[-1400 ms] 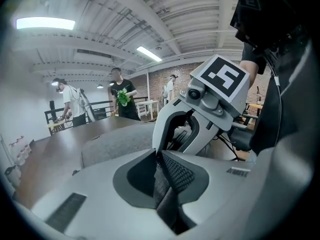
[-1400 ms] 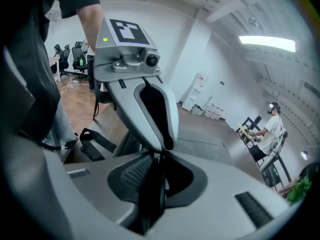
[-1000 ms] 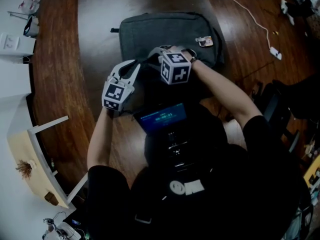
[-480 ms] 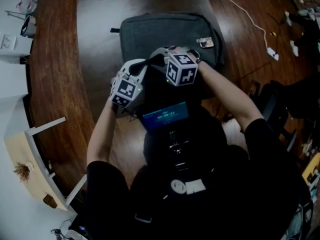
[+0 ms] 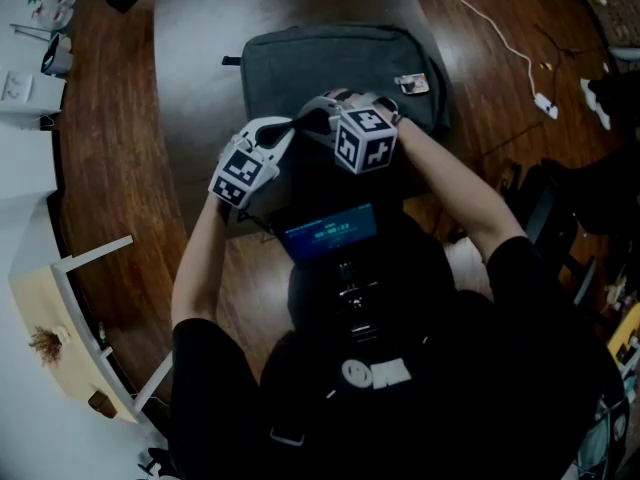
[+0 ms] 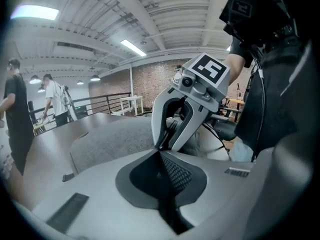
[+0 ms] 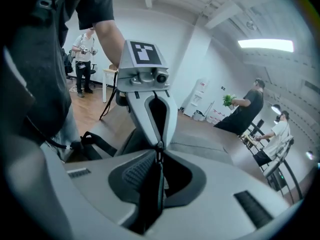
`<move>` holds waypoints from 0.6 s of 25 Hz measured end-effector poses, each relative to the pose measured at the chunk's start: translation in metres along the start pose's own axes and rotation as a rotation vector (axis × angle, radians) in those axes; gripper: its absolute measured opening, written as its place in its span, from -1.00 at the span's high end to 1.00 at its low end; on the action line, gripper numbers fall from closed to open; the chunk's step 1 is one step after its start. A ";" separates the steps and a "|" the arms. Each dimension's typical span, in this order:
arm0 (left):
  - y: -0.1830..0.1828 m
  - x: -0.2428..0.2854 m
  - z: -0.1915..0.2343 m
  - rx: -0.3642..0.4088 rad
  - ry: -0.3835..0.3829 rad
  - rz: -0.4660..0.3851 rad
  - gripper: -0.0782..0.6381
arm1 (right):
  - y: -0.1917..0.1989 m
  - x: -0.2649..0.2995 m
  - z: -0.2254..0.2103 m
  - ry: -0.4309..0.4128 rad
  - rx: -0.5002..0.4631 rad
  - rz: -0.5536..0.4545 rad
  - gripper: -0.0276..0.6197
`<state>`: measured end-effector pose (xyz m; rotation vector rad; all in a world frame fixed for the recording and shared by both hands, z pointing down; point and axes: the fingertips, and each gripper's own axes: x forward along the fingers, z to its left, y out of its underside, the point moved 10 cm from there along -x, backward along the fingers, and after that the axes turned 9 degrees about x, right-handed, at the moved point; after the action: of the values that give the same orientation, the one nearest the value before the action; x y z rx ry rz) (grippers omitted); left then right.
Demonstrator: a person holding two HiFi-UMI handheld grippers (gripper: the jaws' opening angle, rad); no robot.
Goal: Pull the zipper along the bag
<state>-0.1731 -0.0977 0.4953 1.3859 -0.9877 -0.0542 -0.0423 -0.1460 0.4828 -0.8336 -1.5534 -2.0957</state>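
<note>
Our left gripper [image 6: 160, 154] has come in and shut at the bag's [image 5: 320, 63] near edge, mid-table [image 5: 200, 28]. The right gripper's [image 7: 160, 151] jaws have just been opening, narrow, round a thin strip [image 7: 159, 176]. We judge the pull unstarted.

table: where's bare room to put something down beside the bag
Bare table lies left of the bag and beyond its far side. Right of the bag a white cable runs. Crowded: the bag's near edge, where the person's arms reach in.
</note>
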 end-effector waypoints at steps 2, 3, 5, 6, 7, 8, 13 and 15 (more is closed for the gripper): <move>0.002 -0.001 -0.001 -0.010 0.022 -0.006 0.77 | 0.003 0.001 0.001 -0.026 -0.008 -0.019 0.70; 0.001 -0.002 -0.002 0.000 0.030 -0.005 0.77 | 0.005 0.001 0.001 -0.038 -0.016 -0.023 0.66; -0.002 -0.001 -0.002 0.020 0.039 -0.004 0.77 | 0.007 0.004 0.000 -0.053 -0.037 -0.003 0.65; -0.004 -0.001 -0.002 0.019 0.042 -0.006 0.77 | 0.007 0.007 -0.001 -0.057 -0.053 0.017 0.65; -0.005 0.000 -0.001 0.011 0.044 -0.008 0.77 | 0.006 0.010 -0.001 -0.058 -0.073 0.035 0.65; -0.005 0.000 0.000 0.001 0.046 -0.010 0.77 | 0.004 0.012 0.000 -0.056 -0.097 0.052 0.65; 0.002 -0.008 0.000 -0.048 0.018 -0.030 0.77 | 0.001 0.009 0.002 -0.008 -0.110 0.025 0.76; 0.008 -0.015 0.003 -0.084 -0.018 -0.038 0.77 | 0.004 0.003 0.002 0.015 -0.053 0.006 0.79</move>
<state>-0.1884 -0.0892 0.4933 1.3289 -0.9633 -0.1355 -0.0412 -0.1456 0.4881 -0.8375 -1.4917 -2.1432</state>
